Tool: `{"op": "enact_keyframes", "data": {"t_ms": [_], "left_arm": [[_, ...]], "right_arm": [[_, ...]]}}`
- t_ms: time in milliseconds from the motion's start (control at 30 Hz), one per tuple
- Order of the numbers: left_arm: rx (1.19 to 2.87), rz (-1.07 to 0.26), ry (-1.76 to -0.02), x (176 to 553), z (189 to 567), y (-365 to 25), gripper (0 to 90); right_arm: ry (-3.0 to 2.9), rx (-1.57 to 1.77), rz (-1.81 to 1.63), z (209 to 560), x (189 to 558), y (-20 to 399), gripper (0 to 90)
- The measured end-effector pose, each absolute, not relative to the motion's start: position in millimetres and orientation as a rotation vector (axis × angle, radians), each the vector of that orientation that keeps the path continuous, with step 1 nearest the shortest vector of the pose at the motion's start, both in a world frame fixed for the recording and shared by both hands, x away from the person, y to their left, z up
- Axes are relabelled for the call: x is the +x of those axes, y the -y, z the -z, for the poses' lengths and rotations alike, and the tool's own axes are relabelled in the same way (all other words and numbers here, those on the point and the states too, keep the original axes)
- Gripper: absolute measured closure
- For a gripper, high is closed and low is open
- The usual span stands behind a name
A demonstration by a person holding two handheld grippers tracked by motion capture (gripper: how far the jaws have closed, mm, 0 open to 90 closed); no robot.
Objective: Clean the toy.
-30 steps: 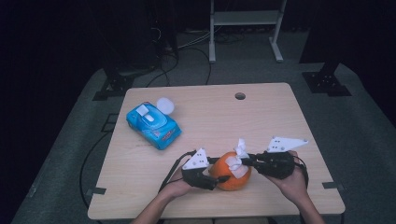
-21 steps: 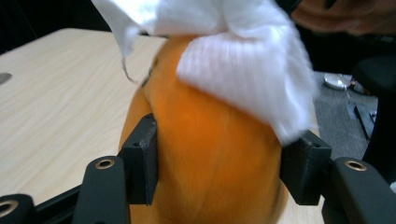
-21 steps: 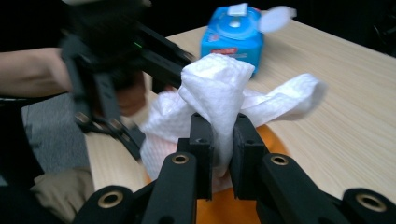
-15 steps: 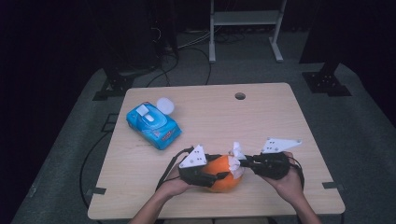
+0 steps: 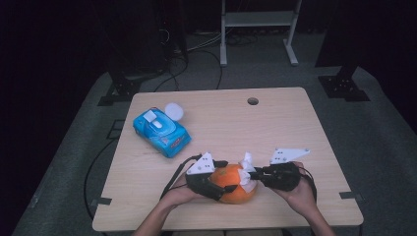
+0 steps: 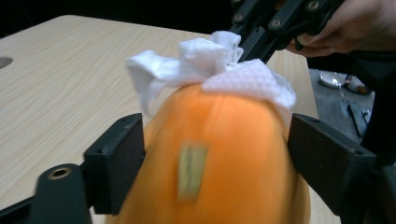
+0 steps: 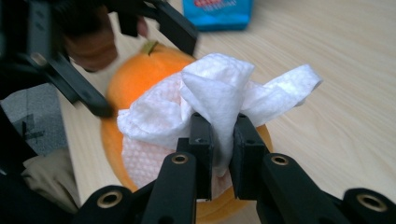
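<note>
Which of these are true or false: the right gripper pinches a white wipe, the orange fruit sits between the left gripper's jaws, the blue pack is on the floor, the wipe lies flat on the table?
1. The right gripper pinches the white wipe. True.
2. The orange fruit sits between the left gripper jaws. True.
3. The blue pack is on the floor. False: it lies on the table.
4. The wipe lies flat on the table. False: it is bunched against the fruit.

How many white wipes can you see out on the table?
2: one wipe pinched in the right gripper against the pumpkin, one crumpled wipe beside the blue pack. More may be hidden inside it.
</note>
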State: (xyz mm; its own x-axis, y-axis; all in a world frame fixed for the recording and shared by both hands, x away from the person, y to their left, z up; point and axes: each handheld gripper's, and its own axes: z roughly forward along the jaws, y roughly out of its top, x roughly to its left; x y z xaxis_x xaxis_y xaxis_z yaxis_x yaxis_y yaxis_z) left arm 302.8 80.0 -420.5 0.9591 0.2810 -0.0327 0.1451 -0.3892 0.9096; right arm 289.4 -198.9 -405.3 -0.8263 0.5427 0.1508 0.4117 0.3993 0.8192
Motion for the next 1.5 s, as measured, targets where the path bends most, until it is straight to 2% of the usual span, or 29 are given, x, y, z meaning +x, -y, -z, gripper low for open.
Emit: {"op": "enact_keyframes", "data": {"t_ms": [133,233,300,533,800,1033,1133,1200,1333,1500], "left_arm": [[1.978,-0.117,-0.359,312,430,-91,13.9],[1.978,-0.105,-0.347,311,435,-89,24.2],[1.984,-0.113,-0.347,309,435,-86,27.5],[2.002,-0.151,-0.307,304,434,-77,28.0],[1.980,-0.128,-0.337,307,436,-80,28.2],[1.996,-0.154,-0.308,302,434,-71,27.9],[1.974,-0.121,-0.316,303,434,-74,26.5],[1.954,-0.101,-0.321,305,434,-76,20.7],[1.954,-0.086,-0.353,310,435,-78,15.6],[1.954,-0.064,-0.361,311,441,-78,14.0]], "right_arm": [[-2.504,0.941,-1.403,413,298,212,80.0],[-2.511,0.968,-1.432,414,301,217,79.9],[-2.496,0.956,-1.433,411,299,217,80.0],[-2.497,0.815,-1.486,394,287,196,79.9],[-2.504,0.925,-1.466,407,298,218,79.8],[-2.492,0.817,-1.481,394,288,198,79.7],[-2.498,0.793,-1.458,392,286,194,79.6],[-2.514,0.809,-1.436,396,288,197,79.6],[-2.522,0.828,-1.432,399,291,203,79.7],[-2.526,0.855,-1.420,402,293,212,79.7]]}}
